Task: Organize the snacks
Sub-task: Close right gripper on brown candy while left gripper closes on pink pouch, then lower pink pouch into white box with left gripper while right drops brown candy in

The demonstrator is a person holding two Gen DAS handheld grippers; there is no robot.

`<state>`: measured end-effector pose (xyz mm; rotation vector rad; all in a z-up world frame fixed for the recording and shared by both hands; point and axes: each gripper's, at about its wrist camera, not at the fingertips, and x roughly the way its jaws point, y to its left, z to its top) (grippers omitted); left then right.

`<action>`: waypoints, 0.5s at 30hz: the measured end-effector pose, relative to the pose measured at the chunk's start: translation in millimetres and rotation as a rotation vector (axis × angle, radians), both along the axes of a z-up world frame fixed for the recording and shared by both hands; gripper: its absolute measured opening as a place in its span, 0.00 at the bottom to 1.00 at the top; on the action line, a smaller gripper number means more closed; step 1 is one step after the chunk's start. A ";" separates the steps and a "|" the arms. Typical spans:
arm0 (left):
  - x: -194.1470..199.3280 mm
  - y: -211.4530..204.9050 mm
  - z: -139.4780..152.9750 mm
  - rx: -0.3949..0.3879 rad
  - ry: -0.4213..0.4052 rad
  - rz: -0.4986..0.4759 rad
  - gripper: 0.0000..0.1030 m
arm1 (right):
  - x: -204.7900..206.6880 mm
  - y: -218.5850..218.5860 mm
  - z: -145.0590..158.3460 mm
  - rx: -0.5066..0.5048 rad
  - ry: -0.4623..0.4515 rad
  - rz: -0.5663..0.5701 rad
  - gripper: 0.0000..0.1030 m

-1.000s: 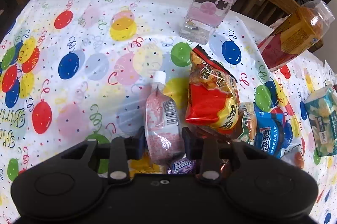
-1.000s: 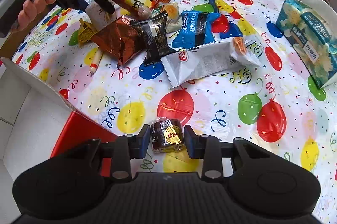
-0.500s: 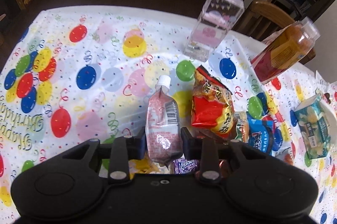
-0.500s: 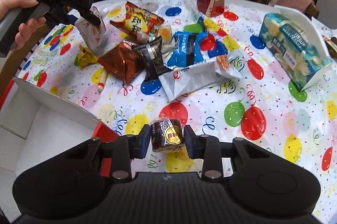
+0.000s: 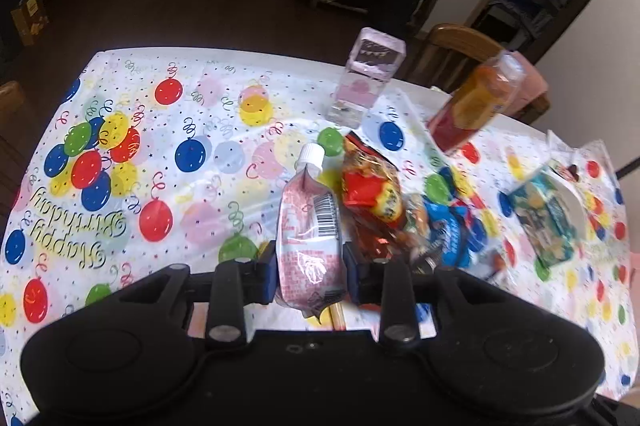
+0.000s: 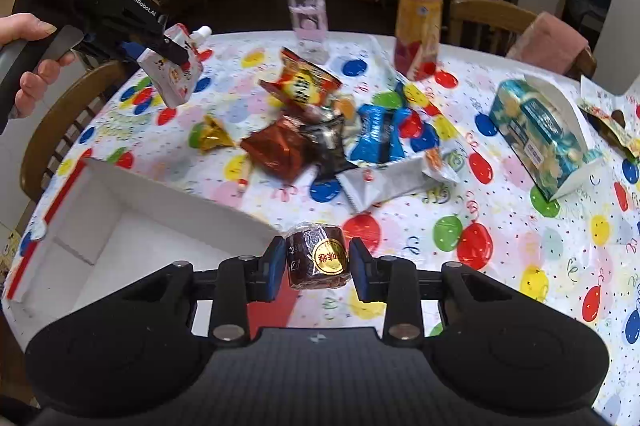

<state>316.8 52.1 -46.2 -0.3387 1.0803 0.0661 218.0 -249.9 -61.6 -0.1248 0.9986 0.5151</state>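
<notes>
While each hand-held gripper is loaded, left (image 5: pixel 310 268) clamping the pink pouch (image 5: pixel 310 226) mid-frame, right (image 6: pixel 317 263) pinching the brown cake (image 6: pixel 317 260) beside the box (image 6: pixel 120 226) lower left, the floppy pouch could slip.

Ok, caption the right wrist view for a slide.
Right gripper holds a wrapped cake near the white box; left gripper lifts a pouch above scattered snacks.

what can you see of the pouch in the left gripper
The pouch is a soft, glossy spouted pack, pink and white, with a white screw cap and a barcode on one side. The left gripper clamps its lower part between blue-padded fingers, holding it in the air above the table, spout pointing away.
</notes>
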 end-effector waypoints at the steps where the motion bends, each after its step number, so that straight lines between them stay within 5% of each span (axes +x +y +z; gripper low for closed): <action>1: -6.6 -0.3 3.9 -0.003 -0.006 -0.007 0.29 | -4.1 3.1 3.4 0.000 -0.006 0.007 0.33; 15: -98.4 -1.0 31.1 -0.005 -0.036 -0.104 0.29 | -52.7 38.4 23.5 0.001 -0.033 0.054 0.33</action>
